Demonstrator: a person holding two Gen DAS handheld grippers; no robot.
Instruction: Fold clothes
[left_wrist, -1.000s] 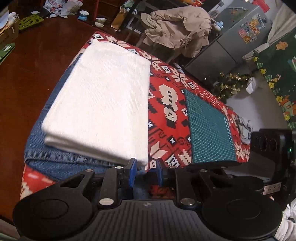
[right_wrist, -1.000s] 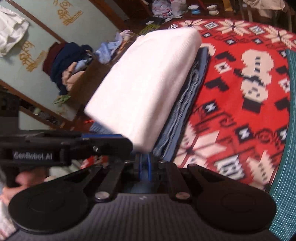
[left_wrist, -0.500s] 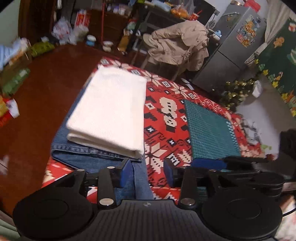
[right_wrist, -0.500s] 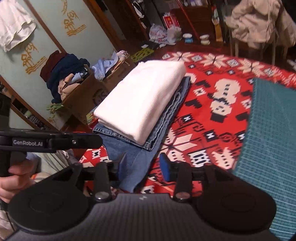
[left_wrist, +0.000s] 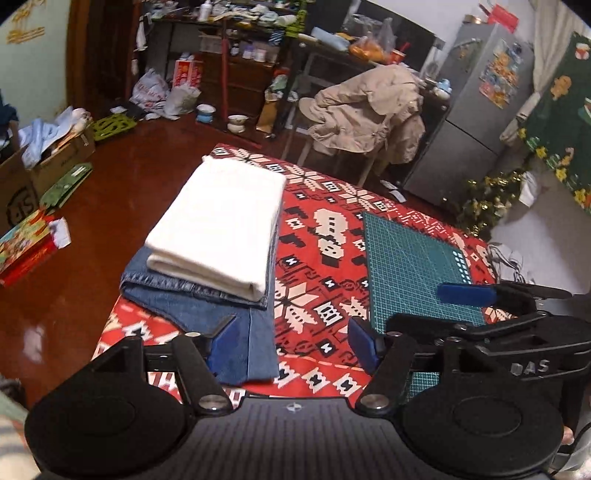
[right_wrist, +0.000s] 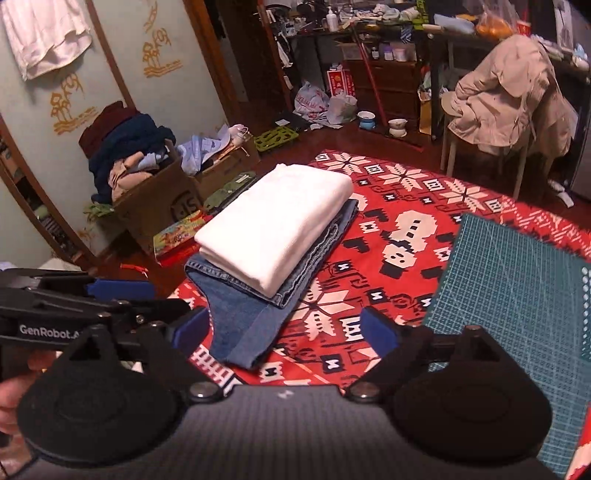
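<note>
A folded white garment lies on top of folded blue jeans at the left side of the red patterned tablecloth. The stack also shows in the right wrist view, the white garment over the jeans. My left gripper is open and empty, held above the table's near edge, back from the stack. My right gripper is open and empty, also back from the stack. The right gripper shows at the right of the left wrist view.
A green cutting mat lies on the cloth to the right of the stack. A chair with a beige coat stands behind the table. A cardboard box of clothes sits on the floor at left. A grey fridge stands at back right.
Both grippers let go of the white garment, opened wide and pulled back and up from the stack. The folded stack stays in place on the cloth.
</note>
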